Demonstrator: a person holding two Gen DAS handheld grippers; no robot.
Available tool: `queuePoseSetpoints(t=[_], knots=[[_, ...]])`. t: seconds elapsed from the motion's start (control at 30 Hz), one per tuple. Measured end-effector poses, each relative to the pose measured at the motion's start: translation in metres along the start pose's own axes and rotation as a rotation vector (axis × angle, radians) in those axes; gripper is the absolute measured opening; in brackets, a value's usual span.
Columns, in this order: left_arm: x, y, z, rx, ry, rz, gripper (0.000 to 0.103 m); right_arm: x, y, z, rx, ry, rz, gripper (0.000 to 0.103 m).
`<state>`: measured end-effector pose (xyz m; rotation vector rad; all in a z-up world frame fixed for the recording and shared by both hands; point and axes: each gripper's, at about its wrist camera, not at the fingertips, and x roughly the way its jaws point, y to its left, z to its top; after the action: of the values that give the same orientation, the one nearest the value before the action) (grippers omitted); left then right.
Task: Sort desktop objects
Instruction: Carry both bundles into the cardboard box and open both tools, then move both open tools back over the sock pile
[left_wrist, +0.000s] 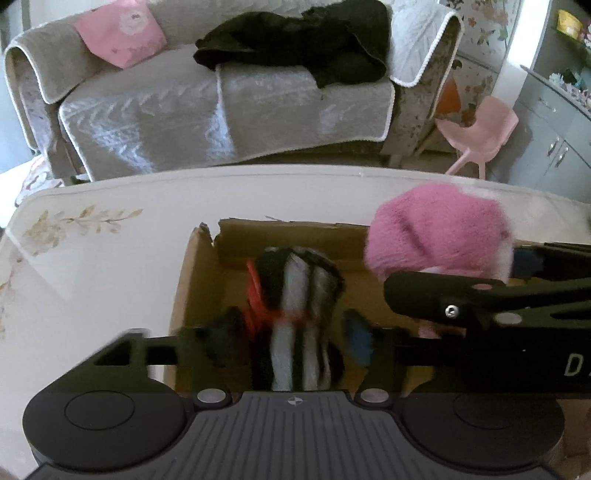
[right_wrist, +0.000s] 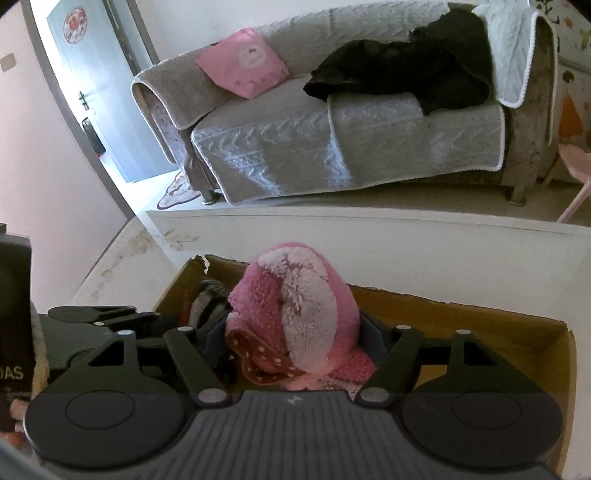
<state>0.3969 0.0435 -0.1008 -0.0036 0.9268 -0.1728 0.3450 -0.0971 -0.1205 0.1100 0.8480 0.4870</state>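
Observation:
An open cardboard box (left_wrist: 199, 258) (right_wrist: 517, 317) sits on the white table. My left gripper (left_wrist: 295, 336) is shut on a black, white and red striped fuzzy sock (left_wrist: 295, 291) and holds it over the box's left part. My right gripper (right_wrist: 291, 343) is shut on a pink and white fluffy sock (right_wrist: 295, 306) over the box's middle. In the left wrist view the pink sock (left_wrist: 436, 232) and the right gripper's black arm (left_wrist: 480, 299) show at the right. The striped sock (right_wrist: 207, 306) shows at the left in the right wrist view.
The white table (left_wrist: 92, 266) with a floral print runs to a far edge. Beyond it stand a grey covered sofa (left_wrist: 221, 110) with a pink cushion (left_wrist: 122, 33) and dark clothing (left_wrist: 303, 40), and a pink child's chair (left_wrist: 480, 129). A dark box (right_wrist: 14, 314) stands at the left.

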Motion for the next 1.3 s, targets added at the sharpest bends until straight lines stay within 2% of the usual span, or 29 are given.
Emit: queuePoseSetpoints(t=[0.07, 0.2, 0.33, 0.37, 0.4, 0.53, 0.7, 0.83, 1.0, 1.1, 1.3], knots=[[-0.005, -0.001, -0.002, -0.01, 0.0, -0.003, 0.083, -0.001, 0.005, 0.005, -0.026, -0.019, -0.02, 0.078], [-0.021, 0.0, -0.002, -0.023, -0.007, -0.006, 0.083, -0.026, 0.006, 0.013, -0.056, -0.067, -0.033, 0.078], [-0.062, 0.009, -0.014, -0.025, -0.048, -0.025, 0.083, -0.08, -0.003, 0.005, -0.052, -0.151, -0.025, 0.082], [-0.078, 0.013, -0.02, -0.021, -0.07, -0.027, 0.085, -0.099, -0.006, -0.002, -0.046, -0.179, -0.018, 0.089], [-0.091, 0.016, -0.025, -0.022, -0.081, -0.022, 0.087, -0.112, -0.008, -0.008, -0.041, -0.201, -0.012, 0.092], [-0.14, 0.032, -0.056, -0.059, -0.104, -0.009, 0.091, -0.164, -0.012, -0.047, -0.048, -0.239, 0.008, 0.093], [-0.176, 0.039, -0.112, -0.067, -0.074, 0.013, 0.091, -0.213, 0.01, -0.107, -0.102, -0.282, 0.001, 0.096], [-0.189, 0.038, -0.151, -0.063, -0.041, 0.007, 0.091, -0.223, 0.035, -0.146, -0.202, -0.286, -0.008, 0.097], [-0.19, 0.035, -0.186, -0.08, 0.012, -0.039, 0.091, -0.207, 0.065, -0.182, -0.364, -0.222, -0.013, 0.097], [-0.188, 0.032, -0.201, -0.091, 0.033, -0.053, 0.091, -0.196, 0.074, -0.189, -0.409, -0.204, -0.007, 0.097], [-0.176, 0.033, -0.2, -0.131, 0.046, -0.053, 0.091, -0.164, 0.083, -0.181, -0.492, -0.187, -0.035, 0.097]])
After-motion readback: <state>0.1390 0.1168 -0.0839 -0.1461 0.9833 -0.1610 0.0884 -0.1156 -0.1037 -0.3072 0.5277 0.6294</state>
